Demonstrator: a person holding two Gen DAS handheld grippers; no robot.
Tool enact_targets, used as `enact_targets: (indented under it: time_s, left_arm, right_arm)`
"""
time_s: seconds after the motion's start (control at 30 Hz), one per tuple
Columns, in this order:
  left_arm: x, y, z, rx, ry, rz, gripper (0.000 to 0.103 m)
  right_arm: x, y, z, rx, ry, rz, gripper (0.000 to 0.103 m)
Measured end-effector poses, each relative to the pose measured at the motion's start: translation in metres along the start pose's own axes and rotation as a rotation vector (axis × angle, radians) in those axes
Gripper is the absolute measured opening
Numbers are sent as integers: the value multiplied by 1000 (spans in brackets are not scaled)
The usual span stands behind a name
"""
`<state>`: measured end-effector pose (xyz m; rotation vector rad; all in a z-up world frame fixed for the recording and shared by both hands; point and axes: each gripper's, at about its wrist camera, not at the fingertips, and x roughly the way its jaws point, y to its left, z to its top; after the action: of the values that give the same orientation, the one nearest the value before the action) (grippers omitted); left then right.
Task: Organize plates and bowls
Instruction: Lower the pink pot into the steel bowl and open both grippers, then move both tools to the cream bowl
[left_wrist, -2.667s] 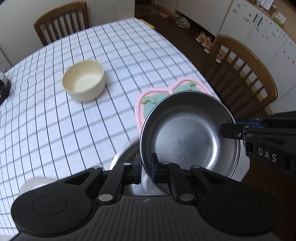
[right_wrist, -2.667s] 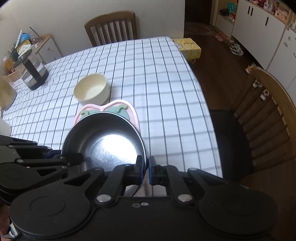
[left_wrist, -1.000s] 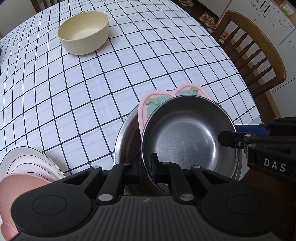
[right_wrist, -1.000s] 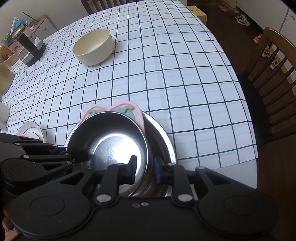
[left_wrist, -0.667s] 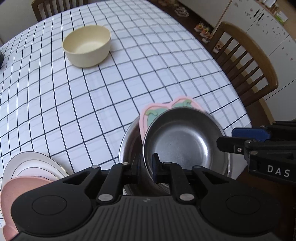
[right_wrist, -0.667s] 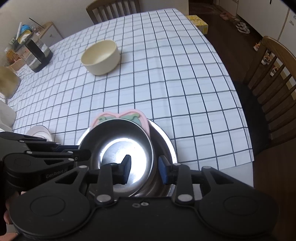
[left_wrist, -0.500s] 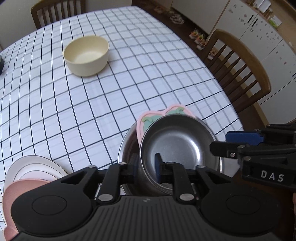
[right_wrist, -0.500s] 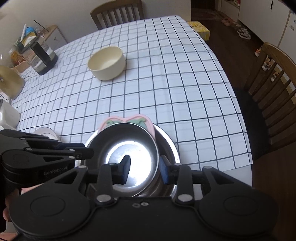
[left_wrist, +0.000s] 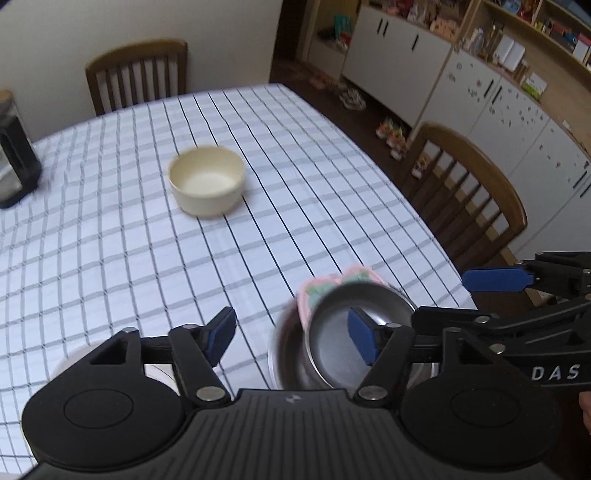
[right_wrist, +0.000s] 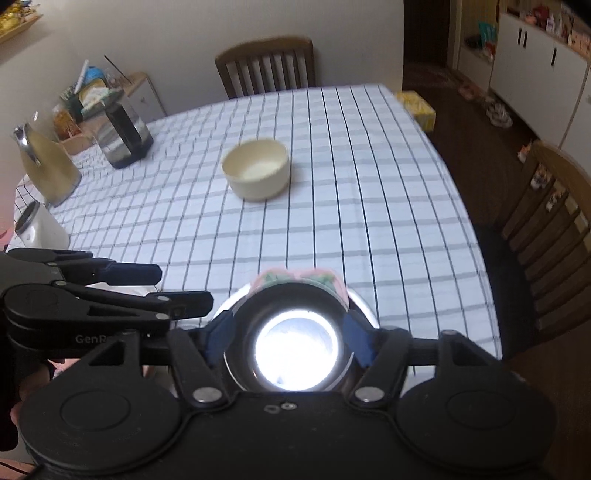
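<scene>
A small steel bowl (left_wrist: 332, 332) (right_wrist: 295, 347) sits on a pink and green plate (left_wrist: 332, 282) (right_wrist: 301, 277), both inside a larger steel bowl (left_wrist: 282, 354) (right_wrist: 364, 306) at the table's near edge. A cream bowl (left_wrist: 206, 184) (right_wrist: 258, 168) stands alone in the middle of the checked tablecloth. My left gripper (left_wrist: 291, 338) is open and empty, raised above the stack's left side. My right gripper (right_wrist: 290, 338) is open and empty, its fingers either side of the stack from above.
White plates (left_wrist: 79, 354) lie at the near left, mostly hidden by my left gripper. A glass carafe (right_wrist: 123, 127), a jug (right_wrist: 46, 168) and a white cup (right_wrist: 40, 227) stand at the far left. Wooden chairs stand at the far end (right_wrist: 266, 66) and right side (left_wrist: 469, 192).
Both grippers let go of the small steel bowl, opened wide and lifted back from the table. The stack now rests inside the larger steel bowl.
</scene>
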<state>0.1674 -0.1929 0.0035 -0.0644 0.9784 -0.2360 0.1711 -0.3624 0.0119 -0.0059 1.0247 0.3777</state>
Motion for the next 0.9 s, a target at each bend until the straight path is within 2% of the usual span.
enact_targets:
  time_s: [0.1, 0.27, 0.4, 0.6, 0.9]
  left_arm:
    - [-11, 10, 8, -14, -57, 18, 78]
    - [-17, 29, 25, -68, -105, 37, 78]
    - [-11, 43, 44, -92, -128, 86, 78]
    - [13, 67, 76, -135, -128, 153, 78]
    - [67, 102, 115, -217, -82, 237, 78]
  right_arm:
    - [-7, 6, 11, -17, -37, 1, 78]
    - [-11, 16, 37, -50, -105, 2, 89]
    - [-5, 18, 64, -68, -144, 15, 100]
    - [26, 14, 108, -65, -145, 24, 101]
    - [92, -2, 166, -44, -79, 20, 101]
